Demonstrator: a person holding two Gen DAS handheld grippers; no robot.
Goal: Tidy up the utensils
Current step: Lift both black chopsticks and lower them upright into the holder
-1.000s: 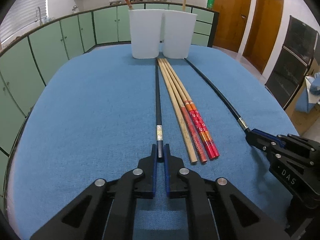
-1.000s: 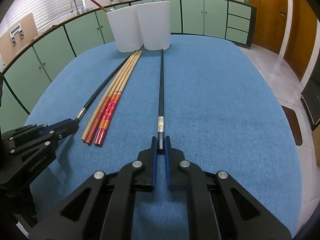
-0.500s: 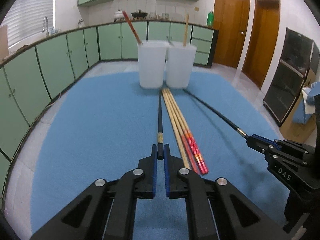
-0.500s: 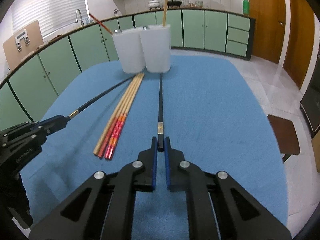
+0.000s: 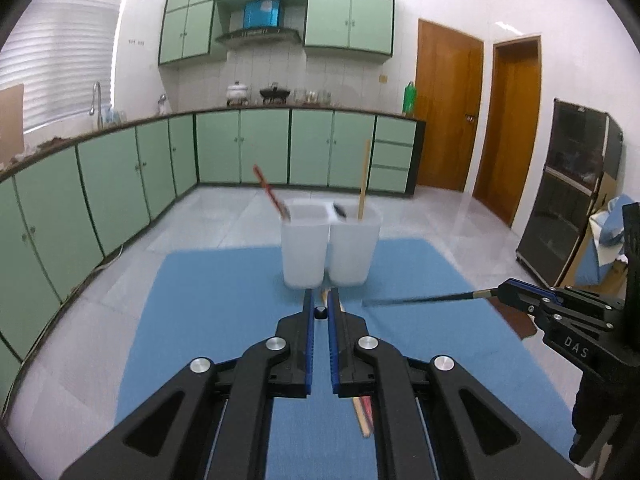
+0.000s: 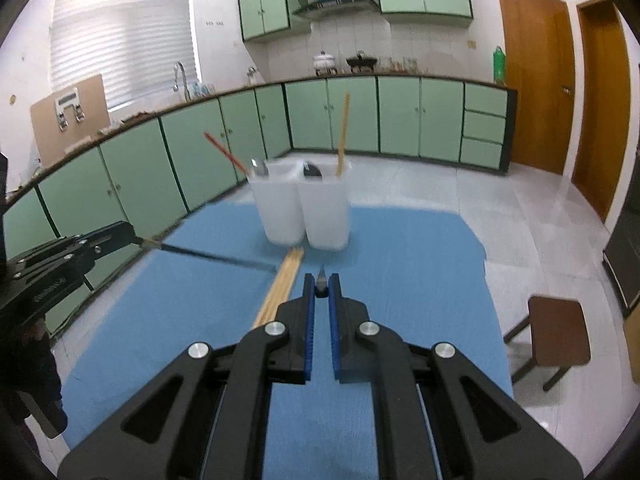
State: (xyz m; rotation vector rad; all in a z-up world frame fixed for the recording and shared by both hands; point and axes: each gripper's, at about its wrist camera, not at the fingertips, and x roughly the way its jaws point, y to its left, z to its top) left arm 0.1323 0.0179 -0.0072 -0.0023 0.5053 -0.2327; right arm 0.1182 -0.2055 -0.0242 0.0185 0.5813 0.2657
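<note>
My left gripper [image 5: 321,312] is shut on a black chopstick [image 5: 320,313], seen end-on, lifted above the blue mat [image 5: 208,304]. My right gripper [image 6: 321,289] is shut on the other black chopstick [image 6: 321,284], also lifted; that chopstick shows from the side in the left wrist view [image 5: 424,299]. The left one shows in the right wrist view [image 6: 216,257]. Two white cups [image 5: 330,252] stand at the mat's far edge, the left holding a red chopstick [image 5: 270,192], the right a wooden one [image 5: 364,180]. Wooden and red chopsticks [image 6: 280,292] lie on the mat.
Green kitchen cabinets [image 5: 240,148] run along the back and left. Two wooden doors [image 5: 476,120] are at the right, with a dark cabinet [image 5: 568,196] beside them. A small brown stool [image 6: 556,328] stands right of the table.
Both grippers have risen well above the mat, each carrying its black chopstick off the surface and level in the air. The cups now appear lower and farther.
</note>
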